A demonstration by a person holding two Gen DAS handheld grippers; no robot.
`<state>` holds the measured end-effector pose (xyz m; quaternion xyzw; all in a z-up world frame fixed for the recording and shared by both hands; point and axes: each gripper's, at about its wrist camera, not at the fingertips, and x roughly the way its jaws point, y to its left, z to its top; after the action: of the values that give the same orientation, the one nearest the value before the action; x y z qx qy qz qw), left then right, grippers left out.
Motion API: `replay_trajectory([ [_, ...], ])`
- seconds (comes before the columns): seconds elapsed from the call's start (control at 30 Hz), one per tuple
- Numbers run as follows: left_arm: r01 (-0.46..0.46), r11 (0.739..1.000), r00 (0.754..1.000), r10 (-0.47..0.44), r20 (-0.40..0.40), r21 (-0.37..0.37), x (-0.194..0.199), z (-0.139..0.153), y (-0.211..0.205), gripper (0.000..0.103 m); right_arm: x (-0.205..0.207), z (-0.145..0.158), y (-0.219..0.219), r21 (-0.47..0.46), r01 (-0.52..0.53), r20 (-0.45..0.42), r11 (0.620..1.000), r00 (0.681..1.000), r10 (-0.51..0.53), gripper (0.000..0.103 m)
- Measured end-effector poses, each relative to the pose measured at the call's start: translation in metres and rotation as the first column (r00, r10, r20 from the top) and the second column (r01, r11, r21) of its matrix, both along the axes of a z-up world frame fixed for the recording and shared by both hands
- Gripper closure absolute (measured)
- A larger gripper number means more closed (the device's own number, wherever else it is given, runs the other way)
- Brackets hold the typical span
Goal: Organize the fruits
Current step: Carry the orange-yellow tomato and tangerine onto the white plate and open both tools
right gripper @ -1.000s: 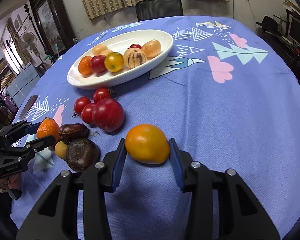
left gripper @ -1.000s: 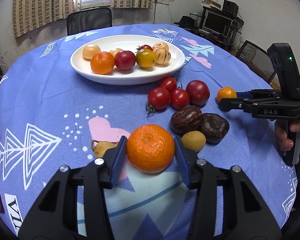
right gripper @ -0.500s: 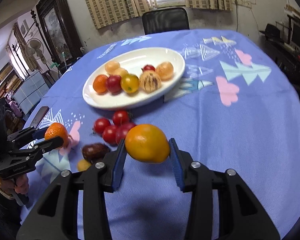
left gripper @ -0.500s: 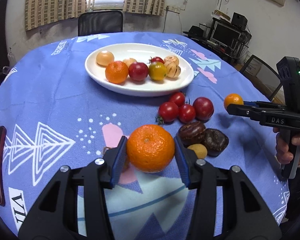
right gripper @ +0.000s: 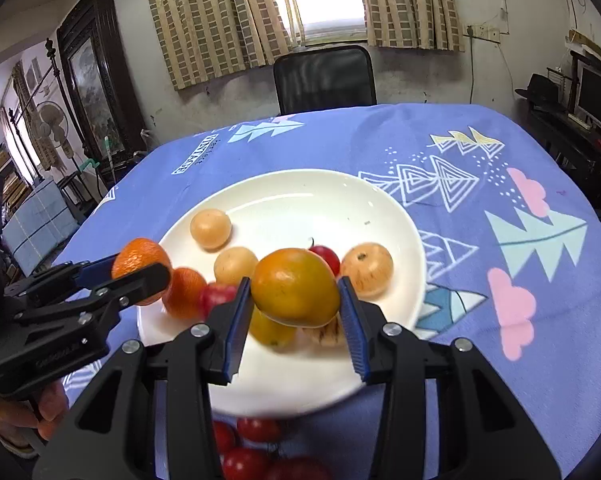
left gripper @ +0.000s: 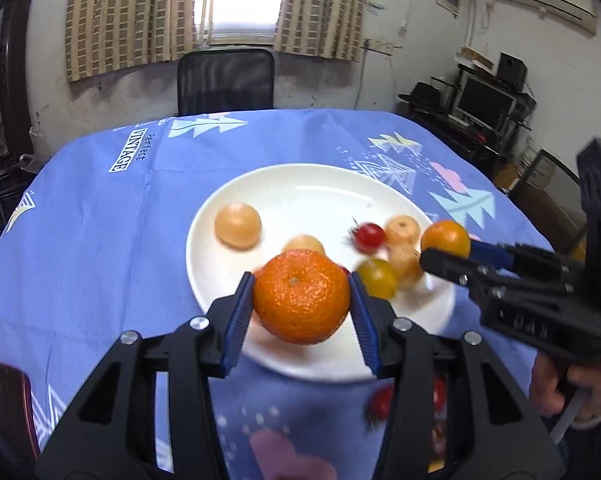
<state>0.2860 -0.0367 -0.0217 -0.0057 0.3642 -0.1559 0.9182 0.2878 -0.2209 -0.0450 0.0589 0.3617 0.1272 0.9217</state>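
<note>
Blue patterned cloth covers the counter, with a black chair and curtained window behind it. Ahead of both sets of fingers sits your white plate, holding pale round fruits, a small red tomato and a yellow one. Your left gripper is clenched on a bumpy orange mandarin, which hangs over the plate's near rim, squeezed between the blue pads. Your right gripper grasps a smooth orange-yellow fruit the same way, above the fruit at the plate's near side. Below the right fingers, red tomatoes lie on the cloth just short of the plate.
</note>
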Motion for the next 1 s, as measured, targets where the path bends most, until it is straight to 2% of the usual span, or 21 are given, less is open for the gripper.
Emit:
replay_trajectory([
  [0.1, -0.037, 0.998, 0.998, 0.035, -0.043, -0.050, 0.028, -0.005, 0.004, 0.055, 0.011, -0.002, 0.005, 0.002, -0.008, -0.008, 1.000, 1.000, 0.008, 0.060],
  [0.33, -0.059, 0.997, 0.994, 0.054, -0.093, -0.053, 0.060, -0.013, 0.008, 0.055, 0.029, -0.009, 0.010, -0.014, -0.019, -0.058, 1.000, 0.998, 0.018, 0.060],
  [0.47, -0.062, 0.997, 0.991, 0.056, -0.123, -0.044, 0.070, -0.017, 0.007, 0.055, 0.026, -0.003, 0.010, -0.008, -0.031, -0.060, 0.999, 0.998, 0.030, 0.057],
  [0.5, -0.067, 0.997, 0.990, 0.062, -0.126, -0.037, 0.071, -0.017, 0.006, 0.052, 0.023, -0.001, 0.010, -0.006, -0.031, -0.055, 1.000, 0.998, 0.030, 0.057],
  [0.53, -0.074, 0.997, 0.990, 0.070, -0.121, -0.031, 0.069, -0.016, 0.005, 0.046, 0.019, 0.004, 0.009, -0.001, -0.033, -0.045, 0.999, 0.998, 0.033, 0.057],
  [0.57, -0.082, 0.996, 0.991, 0.078, -0.112, -0.028, 0.068, -0.014, 0.005, 0.034, 0.015, 0.008, 0.007, 0.003, -0.033, -0.038, 0.999, 0.999, 0.033, 0.057],
  [0.6, -0.093, 0.995, 0.992, 0.090, -0.091, -0.028, 0.064, -0.009, 0.006, 0.030, 0.011, 0.013, 0.005, 0.009, -0.034, -0.030, 0.999, 0.999, 0.035, 0.057],
  [0.67, -0.086, 0.996, 0.994, 0.084, -0.064, -0.027, 0.056, 0.000, 0.007, 0.030, -0.001, 0.023, 0.001, 0.022, -0.040, -0.013, 0.999, 0.999, 0.041, 0.057],
  [0.8, -0.061, 0.998, 0.998, 0.060, -0.019, -0.010, 0.027, 0.021, 0.009, 0.021, -0.034, 0.035, -0.005, 0.008, -0.079, 0.020, 0.997, 0.997, 0.079, 0.057],
  [1.0, 0.012, 1.000, 0.999, -0.012, 0.029, -0.008, -0.042, 0.036, 0.024, 0.020, -0.096, 0.028, -0.014, -0.040, -0.152, 0.028, 0.988, 0.988, 0.153, 0.057],
])
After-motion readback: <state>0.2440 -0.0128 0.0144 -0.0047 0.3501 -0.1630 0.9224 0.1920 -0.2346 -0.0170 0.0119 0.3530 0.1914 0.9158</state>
